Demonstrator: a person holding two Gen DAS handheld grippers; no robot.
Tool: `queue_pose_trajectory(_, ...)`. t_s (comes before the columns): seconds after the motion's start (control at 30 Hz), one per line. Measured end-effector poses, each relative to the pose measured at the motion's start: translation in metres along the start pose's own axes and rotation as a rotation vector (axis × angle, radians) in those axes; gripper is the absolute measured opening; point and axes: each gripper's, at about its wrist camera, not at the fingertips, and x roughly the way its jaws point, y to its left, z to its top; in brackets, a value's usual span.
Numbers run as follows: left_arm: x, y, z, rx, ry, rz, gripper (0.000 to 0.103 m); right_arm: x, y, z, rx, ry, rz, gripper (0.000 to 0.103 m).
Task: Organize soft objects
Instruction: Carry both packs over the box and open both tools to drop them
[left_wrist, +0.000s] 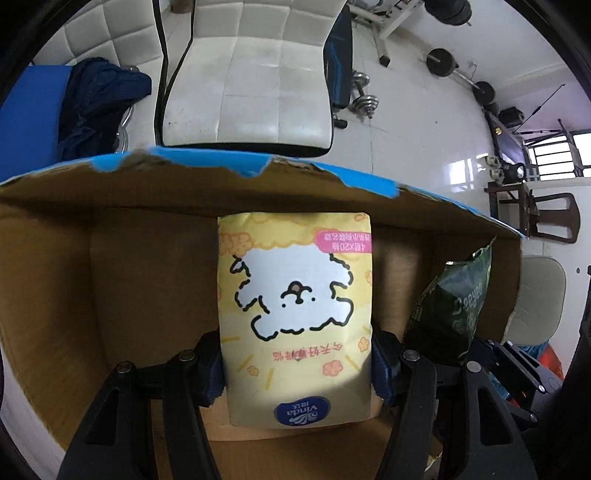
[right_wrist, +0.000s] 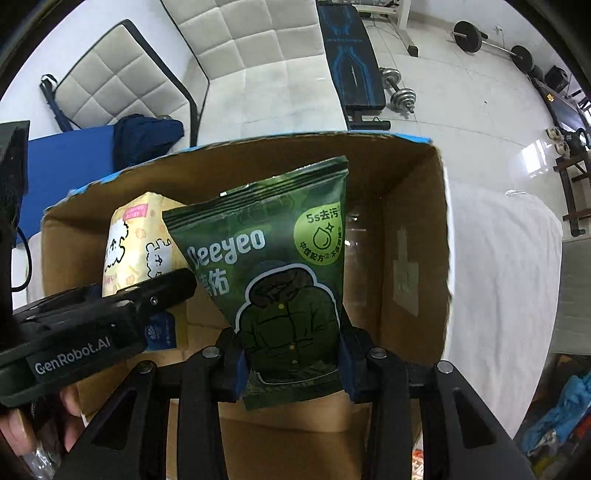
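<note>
My left gripper (left_wrist: 297, 363) is shut on a yellow Vinda tissue pack (left_wrist: 295, 306) with a white dog drawing, held inside an open cardboard box (left_wrist: 110, 266). My right gripper (right_wrist: 291, 360) is shut on a green Deeyeo wipes pouch (right_wrist: 280, 273), held over the same box (right_wrist: 410, 236), to the right of the tissue pack (right_wrist: 136, 243). The pouch also shows at the right of the left wrist view (left_wrist: 450, 306). The left gripper's body (right_wrist: 92, 328) crosses the lower left of the right wrist view.
The box's far rim is torn with blue print (left_wrist: 240, 164). Behind it stand a white quilted chair (left_wrist: 255, 85), a dark blue cloth (left_wrist: 99, 107) on a blue surface, a weight bench (right_wrist: 351, 62) and dumbbells (right_wrist: 400, 90). A white cloth (right_wrist: 502, 280) lies right of the box.
</note>
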Motion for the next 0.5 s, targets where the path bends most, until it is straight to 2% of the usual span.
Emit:
queue_pose_trajectory(0.13, 0.005, -0.005, 0.002, 0.021, 0.034, 0.017, 0.061, 0.013, 0.005, 0.011, 0.001, 0.039, -0.003, 0.047)
queue_pose_trajectory(0.17, 0.004, -0.007, 0.001, 0.030, 0.027, 0.018, 0.064, 0.016, 0.006, 0.013, 0.000, 0.046, -0.007, 0.051)
queue_pose_trajectory(0.23, 0.000, -0.011, -0.001, 0.048, 0.016, 0.033, 0.073, 0.018, 0.007, 0.013, -0.008, 0.046, -0.009, 0.053)
queue_pose_trajectory(0.37, -0.008, -0.010, -0.004, 0.046, -0.009, 0.048, 0.080, 0.016, 0.008, 0.007, -0.011, 0.050, -0.004, 0.055)
queue_pose_trajectory(0.5, -0.018, -0.002, -0.014, 0.049, -0.067, 0.127, 0.086, 0.013, 0.005, -0.003, -0.011, 0.056, 0.001, 0.058)
